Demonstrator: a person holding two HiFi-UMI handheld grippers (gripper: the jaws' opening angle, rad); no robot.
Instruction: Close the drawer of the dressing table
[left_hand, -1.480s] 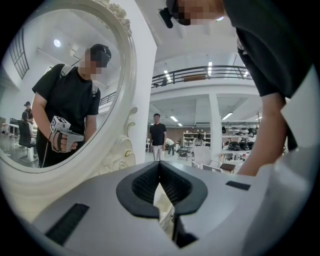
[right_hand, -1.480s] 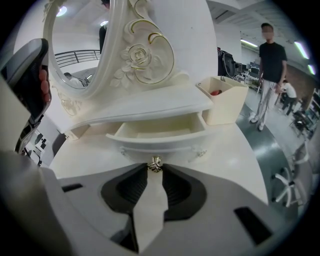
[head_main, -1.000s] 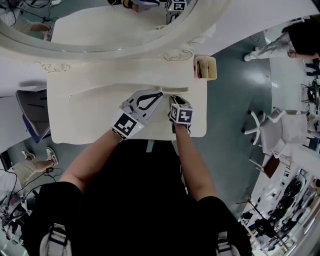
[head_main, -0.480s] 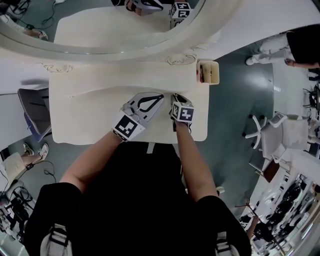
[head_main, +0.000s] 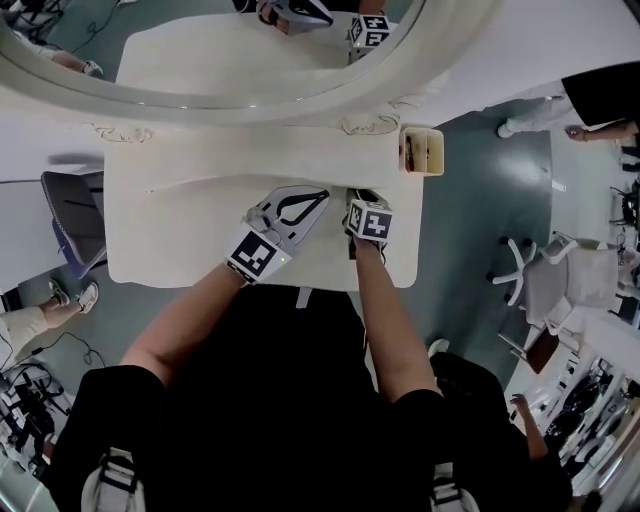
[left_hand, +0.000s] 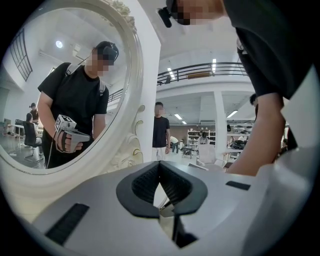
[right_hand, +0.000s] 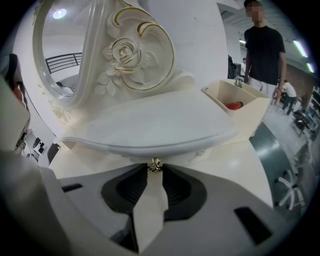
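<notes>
Since a second ago the right gripper (right_hand: 156, 169) has pushed further in toward the mirror (head_main: 230, 50) and away from the front edge of the table (head_main: 170, 240). The left gripper (left_hand: 159, 164) has hardly shifted.

The right gripper's jaws are drawn narrow, and their tips pinch a small gold knob (right_hand: 156, 164). The knob sits on the drawer (right_hand: 172, 156), of which only a thin strip of front shows, tucked under a curved white ledge (right_hand: 150, 125). How far in the drawer sits I cannot tell. Below the jaws lies the cream tabletop.

The left gripper rests just beside the right one on the tabletop, angled toward the ledge. Its jaws are closed tip to tip with nothing between them.

Above the ledge rises the mirror frame with a gilt rose carving (right_hand: 122, 52). At the right end of the ledge stands an open cream box (right_hand: 250, 115) with something red (right_hand: 232, 105) inside. In the left gripper view the mirror reflects the person holding a gripper.

Off the table, a person (right_hand: 265, 50) in a dark shirt stands behind the box, and a chair (head_main: 70, 215) is near the table's left end.
</notes>
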